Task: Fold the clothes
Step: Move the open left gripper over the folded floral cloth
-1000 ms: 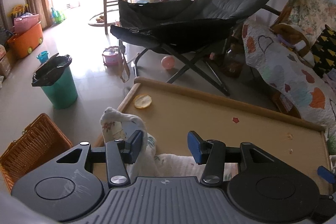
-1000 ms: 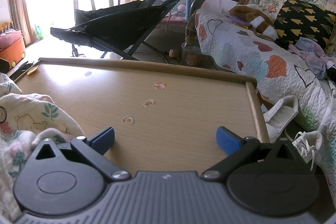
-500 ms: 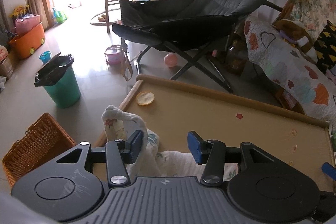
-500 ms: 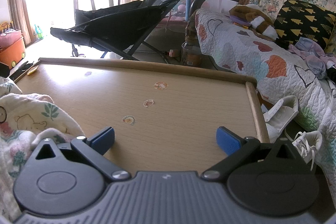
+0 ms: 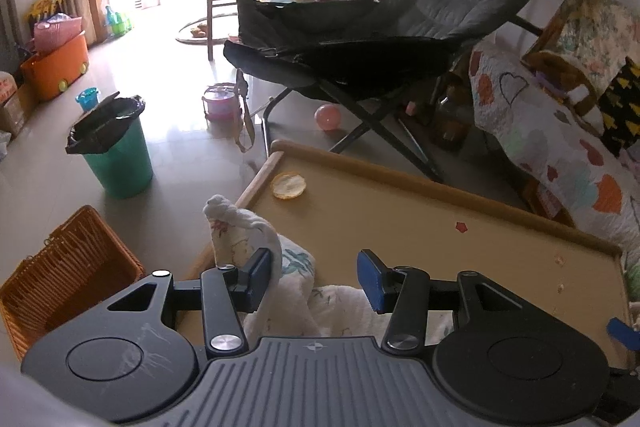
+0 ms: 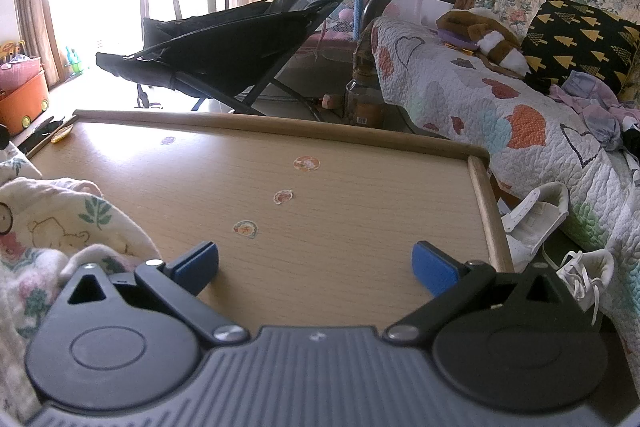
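Observation:
A white baby garment with leaf and bear prints lies bunched at the near left of the wooden table. One fold rises in a peak and drapes over the left finger of my left gripper. Its jaws stand about half apart, and the right pad touches no cloth. More of the garment fills the lower left of the right wrist view. My right gripper hovers wide open over bare table, with nothing between its fingers.
The table has a raised rim, a few stickers and a yellow disc at its far left corner. A wicker basket and a green bin stand on the floor to the left. A folding chair is beyond, and a quilted sofa with shoes is to the right.
The left wrist view has drifted slightly, with the garment still hanging over the left finger. The right gripper has kept still.

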